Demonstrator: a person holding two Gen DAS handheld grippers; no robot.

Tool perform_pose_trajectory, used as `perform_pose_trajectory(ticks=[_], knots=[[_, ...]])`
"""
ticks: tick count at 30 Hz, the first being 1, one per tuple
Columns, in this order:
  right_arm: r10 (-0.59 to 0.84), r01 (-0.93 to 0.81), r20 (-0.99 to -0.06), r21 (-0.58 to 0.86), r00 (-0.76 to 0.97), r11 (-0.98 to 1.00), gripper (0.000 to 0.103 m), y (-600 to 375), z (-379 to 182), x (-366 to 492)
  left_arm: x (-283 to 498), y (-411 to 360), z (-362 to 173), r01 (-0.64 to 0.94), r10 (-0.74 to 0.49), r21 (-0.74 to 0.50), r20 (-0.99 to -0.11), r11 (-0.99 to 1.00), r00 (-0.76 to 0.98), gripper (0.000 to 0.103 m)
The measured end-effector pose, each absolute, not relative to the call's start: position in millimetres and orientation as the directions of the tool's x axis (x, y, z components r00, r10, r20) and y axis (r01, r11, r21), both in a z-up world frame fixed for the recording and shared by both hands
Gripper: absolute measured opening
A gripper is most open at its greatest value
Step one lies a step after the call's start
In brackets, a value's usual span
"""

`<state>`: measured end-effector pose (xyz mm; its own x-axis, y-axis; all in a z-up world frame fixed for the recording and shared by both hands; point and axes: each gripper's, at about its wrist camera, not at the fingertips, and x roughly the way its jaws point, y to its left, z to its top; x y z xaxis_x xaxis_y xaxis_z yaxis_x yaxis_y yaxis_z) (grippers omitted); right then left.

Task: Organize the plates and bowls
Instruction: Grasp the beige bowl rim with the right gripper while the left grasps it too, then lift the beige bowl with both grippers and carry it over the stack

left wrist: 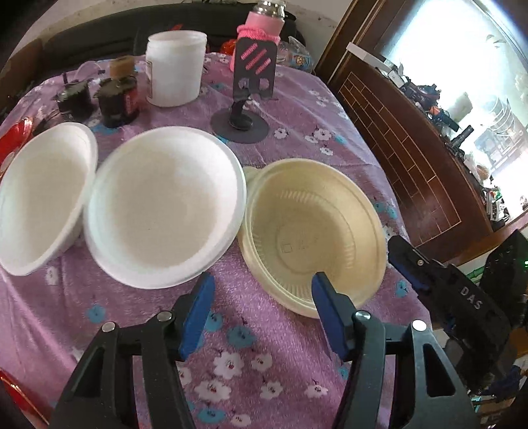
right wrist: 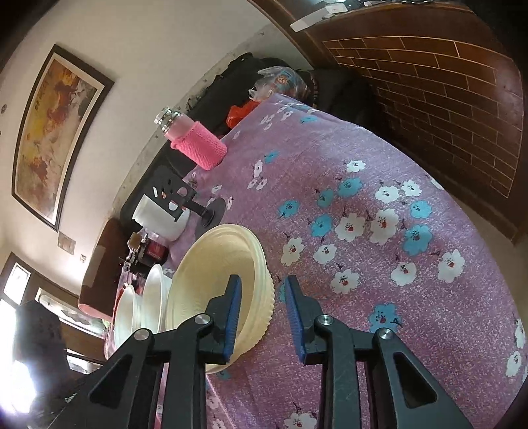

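A cream bowl stack [left wrist: 313,237] sits on the purple flowered tablecloth [left wrist: 264,330], right of two white foam bowls [left wrist: 165,208] [left wrist: 43,194]. My left gripper [left wrist: 260,290] is open and empty, hovering in front of the bowls, its right finger over the cream bowl's near rim. My right gripper [right wrist: 260,297] is open, rolled sideways, its jaws astride the rim of the cream bowl stack [right wrist: 224,283] without closing on it. The right gripper also shows at the right edge of the left wrist view [left wrist: 419,264]. The white bowls [right wrist: 145,303] stand beyond.
A white plastic tub [left wrist: 175,66], dark jars [left wrist: 115,99], a black phone stand [left wrist: 244,95] and a pink-sleeved bottle [left wrist: 264,19] stand at the back of the table. A wooden cabinet [left wrist: 412,148] is right of the table edge.
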<state>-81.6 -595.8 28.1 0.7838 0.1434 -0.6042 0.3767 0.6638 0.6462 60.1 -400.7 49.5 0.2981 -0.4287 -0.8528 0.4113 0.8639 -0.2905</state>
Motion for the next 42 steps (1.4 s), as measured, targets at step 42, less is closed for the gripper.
perform_pose_trajectory(ticks=[42], knots=[[0.240, 0.248, -0.617, 0.597, 0.750, 0.763, 0.010, -463.9, 50.5, -214.3, -85.9, -285.8, 53.2, 0.538, -0.479, -0.291, -0.842, 0.791, 0.249, 0.022]])
